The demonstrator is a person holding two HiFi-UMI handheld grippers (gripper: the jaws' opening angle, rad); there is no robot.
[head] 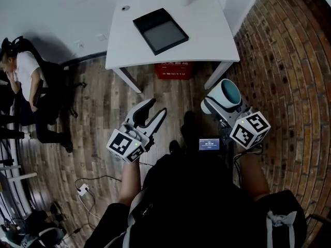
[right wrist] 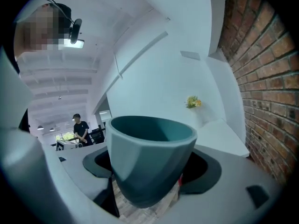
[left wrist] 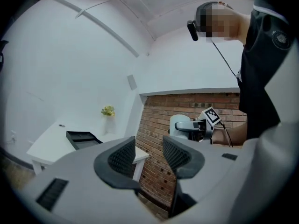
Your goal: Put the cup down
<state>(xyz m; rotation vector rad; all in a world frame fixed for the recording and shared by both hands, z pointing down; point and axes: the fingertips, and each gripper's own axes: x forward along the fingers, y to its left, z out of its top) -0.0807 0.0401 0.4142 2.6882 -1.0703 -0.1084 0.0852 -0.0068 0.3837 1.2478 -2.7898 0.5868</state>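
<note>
The left gripper (head: 156,109), a white two-jaw tool with black ribbed pads, is held out in front of the body at the centre left of the head view. It is carried on a bare left forearm (head: 131,182) and pointed up-frame toward the white rectangular table (head: 207,35). Its jaws are seen standing apart in the left gripper view, with nothing between them. The right gripper (head: 221,103) is held out at the centre right on the right forearm (head: 254,177), close to the red brick wall (head: 289,76). Its jaws are spread wide and clamped on the sides of a pale-walled round cup with a teal interior (head: 227,93). The cup is kept roughly upright, mouth upward, in the air over the wooden plank floor (head: 93,128), below and right of the table's near edge. A shallow black square tray (head: 160,31) is seen lying on the table.
</note>
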